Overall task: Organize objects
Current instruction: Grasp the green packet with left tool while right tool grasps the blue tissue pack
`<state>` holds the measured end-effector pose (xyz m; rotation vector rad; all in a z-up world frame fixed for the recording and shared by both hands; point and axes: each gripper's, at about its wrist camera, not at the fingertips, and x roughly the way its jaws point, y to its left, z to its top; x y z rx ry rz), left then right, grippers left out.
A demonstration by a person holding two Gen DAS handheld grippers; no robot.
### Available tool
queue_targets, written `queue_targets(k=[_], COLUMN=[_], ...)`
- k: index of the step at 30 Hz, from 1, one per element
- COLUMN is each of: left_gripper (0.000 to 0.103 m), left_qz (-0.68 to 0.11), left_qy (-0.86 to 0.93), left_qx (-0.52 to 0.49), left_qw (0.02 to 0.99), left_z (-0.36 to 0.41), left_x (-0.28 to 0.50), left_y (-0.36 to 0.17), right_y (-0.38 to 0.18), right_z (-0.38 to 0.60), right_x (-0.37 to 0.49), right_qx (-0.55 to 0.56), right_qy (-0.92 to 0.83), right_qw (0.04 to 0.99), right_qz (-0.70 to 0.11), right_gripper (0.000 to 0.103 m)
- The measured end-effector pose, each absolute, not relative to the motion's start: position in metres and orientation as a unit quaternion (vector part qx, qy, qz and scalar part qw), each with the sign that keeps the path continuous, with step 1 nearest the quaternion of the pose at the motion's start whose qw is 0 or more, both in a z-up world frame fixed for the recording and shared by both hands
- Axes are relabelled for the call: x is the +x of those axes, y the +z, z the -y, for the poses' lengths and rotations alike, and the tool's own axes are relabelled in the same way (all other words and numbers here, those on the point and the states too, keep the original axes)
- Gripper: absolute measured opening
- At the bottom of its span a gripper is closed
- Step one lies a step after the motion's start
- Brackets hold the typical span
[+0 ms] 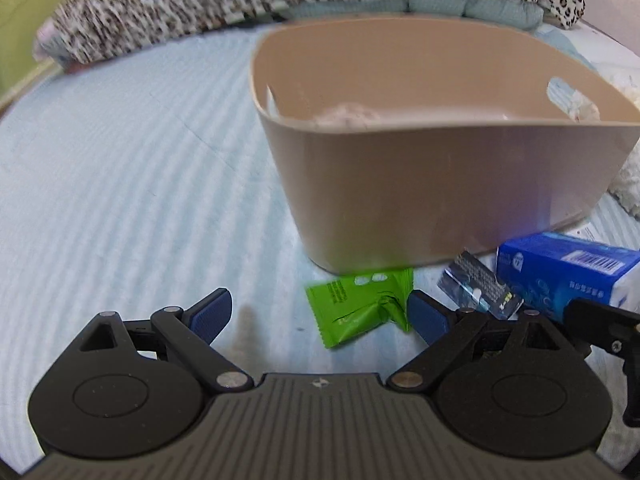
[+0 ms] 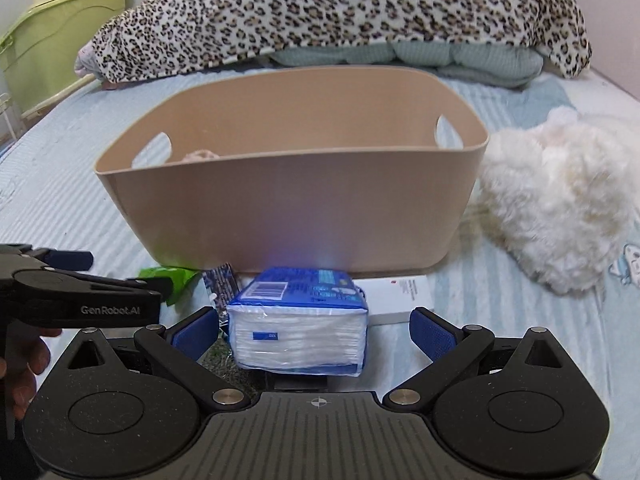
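Observation:
A beige plastic bin [image 1: 420, 200] stands on the bed; it also shows in the right wrist view [image 2: 288, 216], with something pale inside. My left gripper [image 1: 320, 316] is open, and a green snack packet [image 1: 360, 312] lies between its fingers, near the right pad. A dark foil packet [image 1: 480, 288] and a blue tissue pack [image 1: 568, 276] lie to the right. My right gripper [image 2: 314, 334] is open around the blue tissue pack [image 2: 300, 320], which sits between its pads. The left gripper shows in the right wrist view at left [image 2: 68, 260].
A white box [image 2: 396, 298] lies behind the tissue pack. A white fluffy plush [image 2: 560, 200] lies right of the bin. A leopard-print blanket [image 2: 340, 12] and pillows are at the back. A green storage box [image 2: 52, 52] stands at far left.

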<state>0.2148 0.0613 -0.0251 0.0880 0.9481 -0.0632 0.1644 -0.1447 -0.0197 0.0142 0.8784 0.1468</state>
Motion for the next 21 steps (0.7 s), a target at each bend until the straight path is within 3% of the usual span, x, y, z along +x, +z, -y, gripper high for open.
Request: queue_targets(k=[5, 10, 17, 19, 21], left_gripper=[0.095, 0.09, 0.054, 0.032, 0.03], left_qz=[-0.467, -0.46, -0.444, -0.441, -0.439], left_qy=[-0.038, -0.04, -0.065, -0.071, -0.074], left_qx=[0.024, 0.022, 0.042, 0.045, 0.043], left_qw=[0.883, 0.887, 0.893, 0.894, 0.894], left_z=[-0.066, -0.068, -0.064, -0.066, -0.067], left_x=[0.223, 0.226, 0.224, 0.222, 0.221], left_y=[-0.037, -0.041, -0.048, -0.049, -0.05], right_y=[-0.032, -0.038, -0.037, -0.036, -0.035], right_z=[0.145, 0.14, 0.135, 0.137, 0.138], right_x=[0.17, 0.173, 0.167, 0.165, 0.163], right_qx=[0.018, 0.02, 0.017, 0.019, 0.022], right_qy=[0.07, 0.075, 0.077, 0.076, 0.072], right_qw=[0.899, 0.897, 0.901, 0.903, 0.907], right_qz=[-0.433, -0.436, -0.427, -0.422, -0.415], right_gripper=[0.102, 0.085, 0.064, 0.063, 0.062])
